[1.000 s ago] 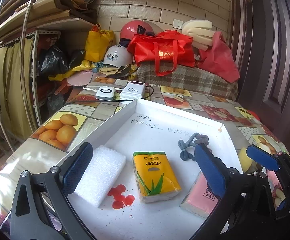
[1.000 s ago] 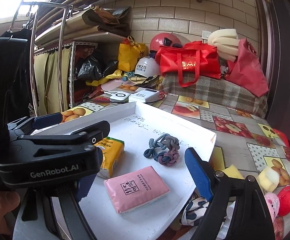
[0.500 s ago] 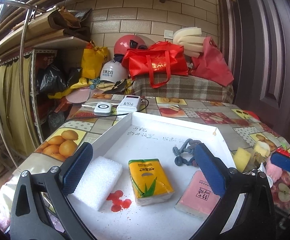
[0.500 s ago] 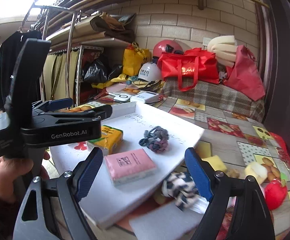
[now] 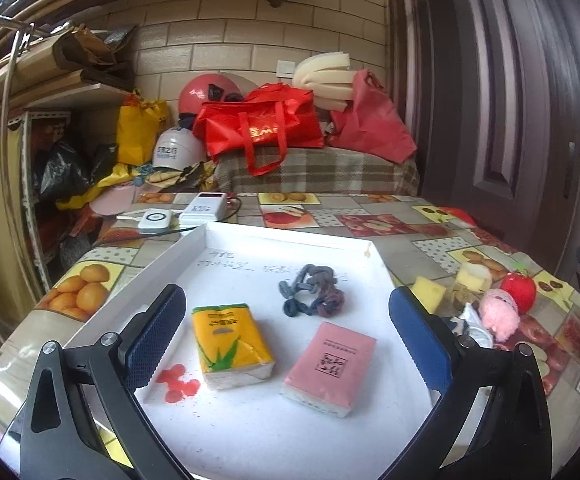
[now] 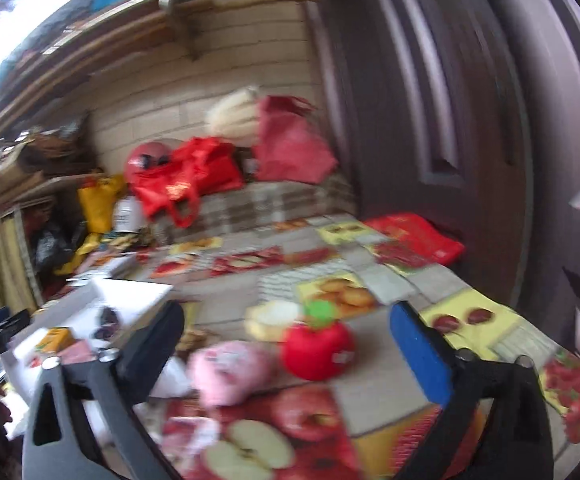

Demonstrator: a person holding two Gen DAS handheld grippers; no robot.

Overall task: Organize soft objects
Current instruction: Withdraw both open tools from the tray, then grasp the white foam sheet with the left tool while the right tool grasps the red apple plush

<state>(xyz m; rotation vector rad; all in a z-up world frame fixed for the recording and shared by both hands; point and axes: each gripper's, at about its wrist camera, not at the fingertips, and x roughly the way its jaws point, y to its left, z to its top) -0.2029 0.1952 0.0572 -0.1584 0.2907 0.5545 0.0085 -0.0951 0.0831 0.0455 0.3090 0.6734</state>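
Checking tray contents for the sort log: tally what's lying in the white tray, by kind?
Tissue packs: 2, the yellow pack and the pink pack
Knotted rope toy: 1
Total: 3 in the white tray. The red marks by the yellow pack look like stains, so not counted.

A red tote bag (image 5: 260,130) and white helmet (image 5: 174,152) sit behind two white chargers (image 5: 182,214).
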